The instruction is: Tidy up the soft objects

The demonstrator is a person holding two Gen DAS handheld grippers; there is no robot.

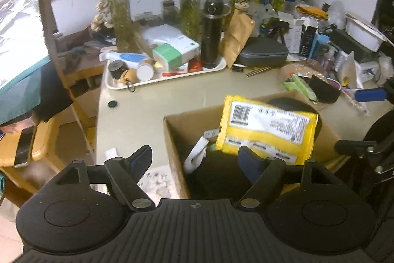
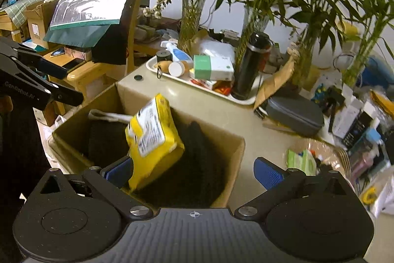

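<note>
Over the box [image 2: 229, 159] on the desk [image 2: 209, 112], your right gripper [image 2: 194, 170] and left gripper [image 1: 194, 159] both hold their fingers open, empty; the yellow pack [image 2: 152, 139] sits tilted inside on dark fabric [image 2: 194, 174].

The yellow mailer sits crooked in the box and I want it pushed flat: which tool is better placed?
Right, probably. The right tool is open, one finger beside the mailer over the box. The left tool is open too, but straddles the box wall.
</note>
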